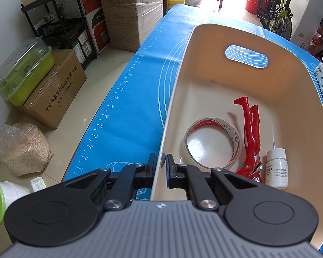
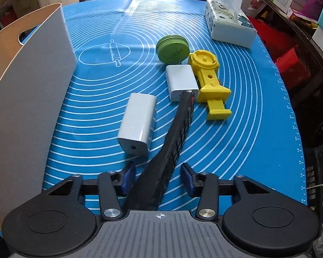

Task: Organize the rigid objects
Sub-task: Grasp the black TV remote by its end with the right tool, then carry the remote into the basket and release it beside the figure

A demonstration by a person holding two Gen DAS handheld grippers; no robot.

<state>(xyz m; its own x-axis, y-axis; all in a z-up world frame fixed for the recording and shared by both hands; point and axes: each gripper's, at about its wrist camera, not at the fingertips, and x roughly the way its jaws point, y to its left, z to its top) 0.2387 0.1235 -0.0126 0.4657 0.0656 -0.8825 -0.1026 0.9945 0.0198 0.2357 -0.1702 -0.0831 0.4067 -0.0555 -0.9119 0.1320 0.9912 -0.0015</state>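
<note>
My left gripper (image 1: 161, 164) is shut on the near left rim of the beige bin (image 1: 226, 30), one finger outside the wall and one inside. In the bin lie a tape roll (image 1: 213, 144), a red figure (image 1: 250, 133) and a white bottle (image 1: 276, 167). In the right wrist view a black remote (image 2: 178, 129) lies on the blue mat (image 2: 247, 129) and runs back between the pads of my right gripper (image 2: 158, 175). A gap shows on each side of it, so that gripper is open. A white charger (image 2: 137, 124) lies just left of the remote.
Beyond the remote's far end sit a second white charger (image 2: 182, 79), a yellow plastic part (image 2: 211, 81) and a green round lid (image 2: 172, 50). A tissue pack (image 2: 230, 25) lies at the far right. The bin wall (image 2: 32, 86) stands to the left. Boxes and shelves surround the table.
</note>
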